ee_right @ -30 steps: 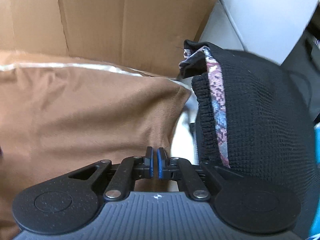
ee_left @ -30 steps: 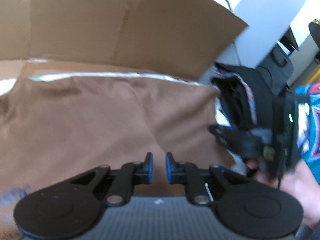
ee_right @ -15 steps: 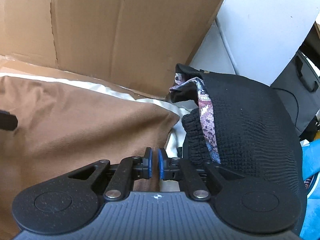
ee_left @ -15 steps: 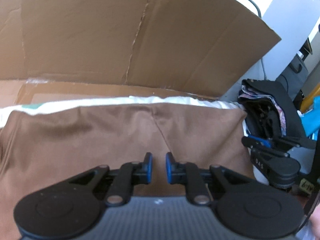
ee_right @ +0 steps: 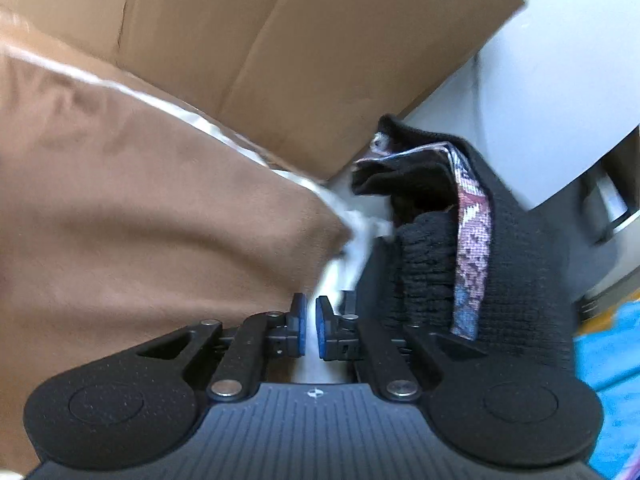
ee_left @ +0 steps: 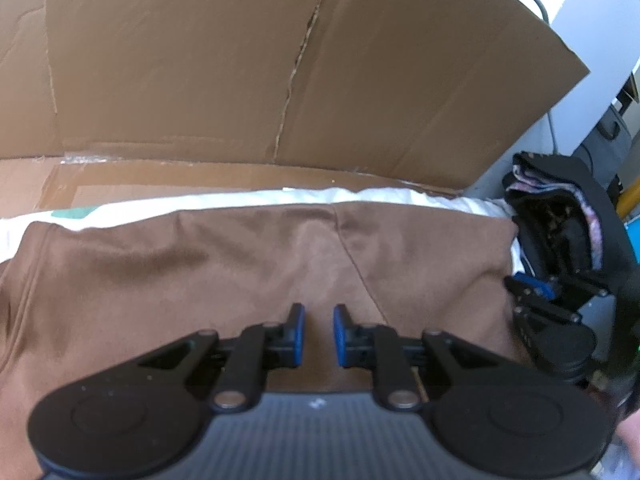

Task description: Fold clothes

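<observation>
Cloth: brown cloth [ee_left: 224,280] lies flat on a white sheet [ee_left: 360,196], in front of a big cardboard wall [ee_left: 240,60].
Left gripper [ee_left: 319,334]: jaws a little apart and opening, nothing between them, over the brown cloth.
Right gripper [ee_right: 311,328]: jaws closing, almost together, nothing pinched, between the cloth's edge and a black knit pile [ee_right: 520,264].

I see a soft, matt brown garment [ee_left: 224,280] with a suede-like nap, a coarse black knit [ee_right: 520,264] with a woven patterned band, dull corrugated cardboard [ee_left: 240,60], and grippers of grainy matt black plastic with smooth blue pads [ee_left: 298,334]
</observation>
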A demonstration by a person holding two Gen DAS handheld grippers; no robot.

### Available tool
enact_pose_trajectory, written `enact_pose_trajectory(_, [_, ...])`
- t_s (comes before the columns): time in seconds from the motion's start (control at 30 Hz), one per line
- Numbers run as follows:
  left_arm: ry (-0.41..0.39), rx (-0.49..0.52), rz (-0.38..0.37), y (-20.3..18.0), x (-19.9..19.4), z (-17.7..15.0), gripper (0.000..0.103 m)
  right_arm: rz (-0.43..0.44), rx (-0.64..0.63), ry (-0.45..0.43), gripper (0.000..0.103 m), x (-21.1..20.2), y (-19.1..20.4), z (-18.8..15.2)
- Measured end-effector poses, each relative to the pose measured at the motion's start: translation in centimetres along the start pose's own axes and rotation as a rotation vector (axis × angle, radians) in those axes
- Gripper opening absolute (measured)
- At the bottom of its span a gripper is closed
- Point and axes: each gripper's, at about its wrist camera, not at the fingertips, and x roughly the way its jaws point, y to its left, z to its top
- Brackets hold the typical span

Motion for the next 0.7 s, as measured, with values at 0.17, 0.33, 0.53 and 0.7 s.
enact_pose_trajectory(0.17, [-0.01,0.009,0.005,0.3,-0.3,0.3,0.017,0.039,0.046,-0.031,0.009,-1.6,-1.0,-0.2])
enact_pose_trajectory(0.33, [-0.028,0.018,0.017,0.7,-0.3,1.1,0.017,0.123,0.107,-0.078,0.015,-2.9,-1.9,0.2])
enact_pose_trajectory(0.53, [-0.025,0.046,0.057,1.3,1.1,2.2,0.018,0.252,0.142,-0.115,0.025,-2.1,-0.9,1.9])
enact_pose_trajectory(0.7, [-0.019,0.023,0.102,2.7,2.1,2.7,0.013,0.224,0.133,-0.094,0.031,0.8,-1.0,2.7])
